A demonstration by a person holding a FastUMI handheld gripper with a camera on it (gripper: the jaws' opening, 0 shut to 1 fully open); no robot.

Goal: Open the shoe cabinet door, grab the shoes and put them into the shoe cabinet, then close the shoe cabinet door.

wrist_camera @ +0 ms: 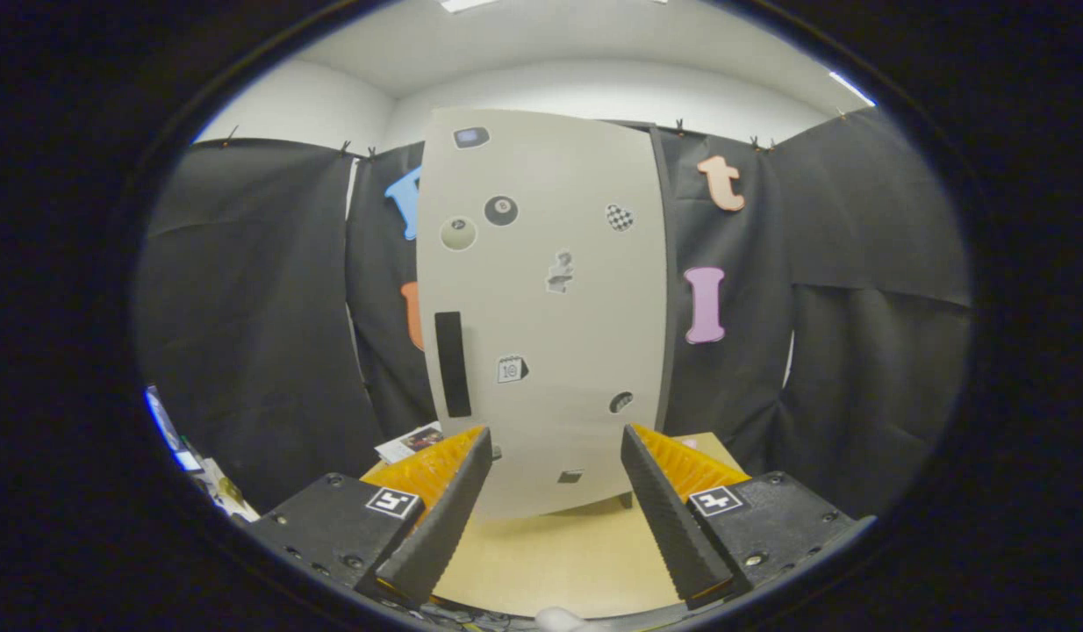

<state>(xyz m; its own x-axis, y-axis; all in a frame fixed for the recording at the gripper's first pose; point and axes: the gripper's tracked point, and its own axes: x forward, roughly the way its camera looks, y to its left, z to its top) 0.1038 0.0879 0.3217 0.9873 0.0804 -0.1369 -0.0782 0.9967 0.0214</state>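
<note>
Tool: I have the tool spread wide with nothing between its fingers, which point straight at the lower part of the cabinet front.
Why so held: I judge a wide gap keeps either finger free to hook the handle or push on the panel, and facing the cabinet squarely keeps the whole door in my sight.
Shoe cabinet: the shoe cabinet stands upright on the desk, just beyond the fingertips, backed against the black cloth wall.
Door: its pale grey door lies flush with the body, no gap that I can see along the edges, so it is shut now.
Handle: a dark upright handle sits near the door's left edge, ahead of the left finger and a little above its tip.
Looks: the front is flat and smooth, dotted with small stickers here and there; a darker side strip runs down its right edge.
Shoes: I see no shoes from here.
Stage: a shut door fits both a cabinet not yet loaded and one already loaded and closed; I cannot tell which.
</note>
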